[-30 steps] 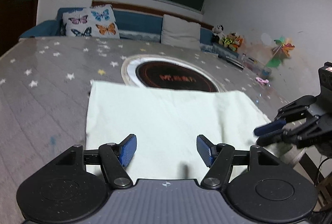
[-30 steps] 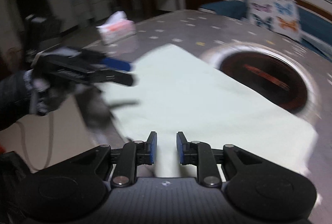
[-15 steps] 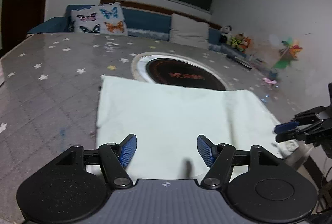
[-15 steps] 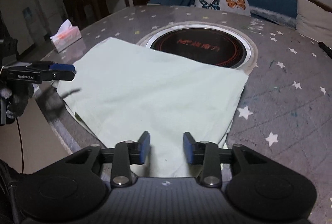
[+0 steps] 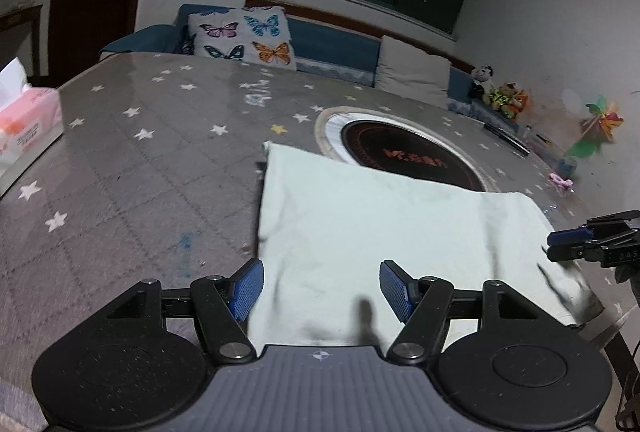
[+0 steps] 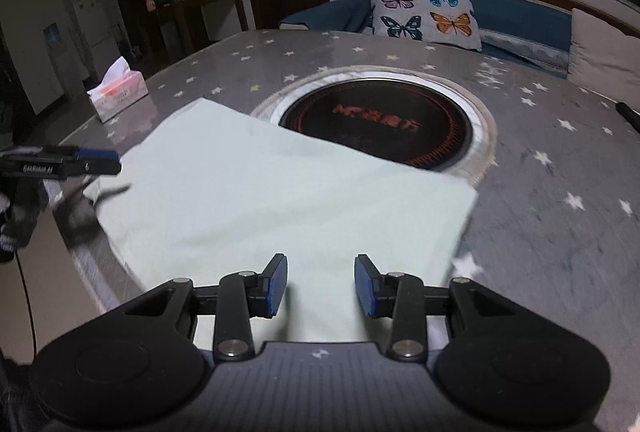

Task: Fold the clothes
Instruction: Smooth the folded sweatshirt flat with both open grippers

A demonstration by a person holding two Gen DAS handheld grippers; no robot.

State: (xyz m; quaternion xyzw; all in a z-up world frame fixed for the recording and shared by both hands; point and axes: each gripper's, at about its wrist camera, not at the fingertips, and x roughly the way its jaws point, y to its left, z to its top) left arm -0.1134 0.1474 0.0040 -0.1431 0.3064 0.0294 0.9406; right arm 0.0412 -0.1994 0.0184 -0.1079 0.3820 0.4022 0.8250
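Pale green cloth (image 5: 376, 232) folded flat, near edge of starred table (image 5: 160, 160), overlapping round hotplate (image 6: 376, 124). Left gripper (image 5: 322, 286) at cloth's near left corner, jaws apart, empty. Right gripper (image 6: 320, 284) at near right edge, just been opening, nothing pinched; likely lining up next fold.

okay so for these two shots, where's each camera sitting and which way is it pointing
Left wrist: sits on the left gripper, angled down across the pale green cloth toward the window; the right gripper enters at the right edge.
Right wrist: sits on the right gripper, facing cloth and butterfly cushion; the left gripper enters at left.
Shared: cloth, round hotplate, tissue box.
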